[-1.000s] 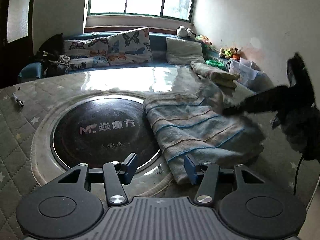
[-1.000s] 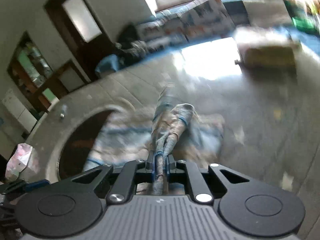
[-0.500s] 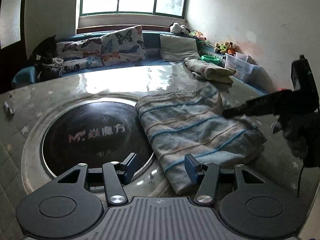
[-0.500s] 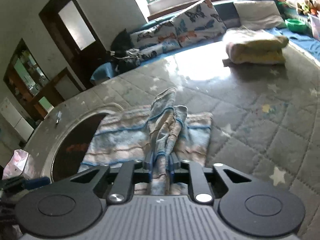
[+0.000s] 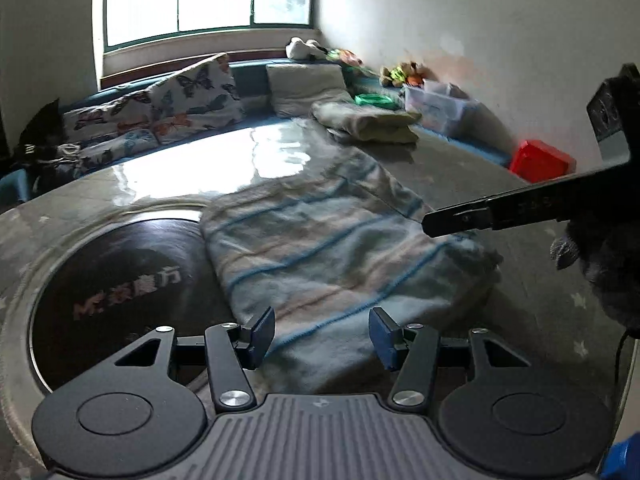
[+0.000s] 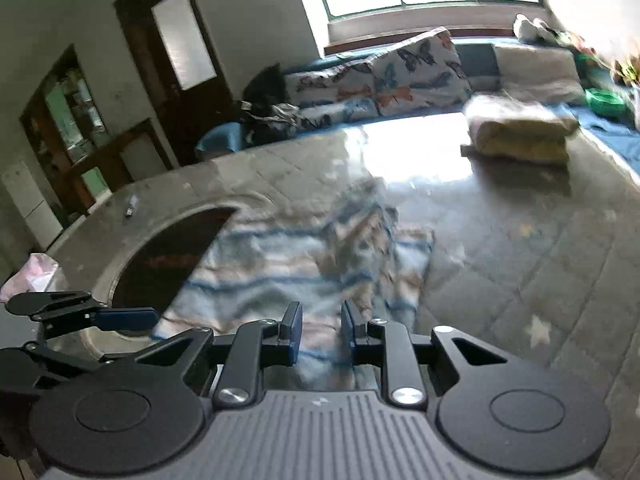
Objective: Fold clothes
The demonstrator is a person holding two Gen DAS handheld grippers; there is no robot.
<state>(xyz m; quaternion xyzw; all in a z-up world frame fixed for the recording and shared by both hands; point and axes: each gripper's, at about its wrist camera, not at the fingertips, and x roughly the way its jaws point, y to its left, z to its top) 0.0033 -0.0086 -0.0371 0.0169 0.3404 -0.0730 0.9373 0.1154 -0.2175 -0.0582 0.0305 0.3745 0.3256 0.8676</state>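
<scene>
A blue-and-tan striped cloth (image 5: 320, 248) lies folded on the quilted mat (image 5: 460, 168), its left edge over a dark round disc (image 5: 120, 272). My left gripper (image 5: 322, 336) stands open just above the cloth's near edge, with nothing between its pads. My right gripper (image 6: 320, 332) has its jaws a little apart. The cloth (image 6: 280, 264) lies below them with a loose raised fold ahead, and nothing is pinched. In the left wrist view the right gripper (image 5: 432, 224) reaches in from the right over the cloth's far corner, held by a dark-gloved hand (image 5: 612, 272).
A folded yellowish blanket (image 5: 368, 122) lies farther back on the mat. Butterfly cushions (image 5: 192, 96) line the bench under the window. A red box (image 5: 540, 160) and a clear plastic bin (image 5: 436, 106) stand along the right wall. A small pen-like item (image 6: 130, 208) lies at the mat's left.
My right gripper has let go of the cloth ridge it pinched; its jaws have parted and the fold has sunk onto the cloth. My left gripper has shifted right over the cloth's near edge.
</scene>
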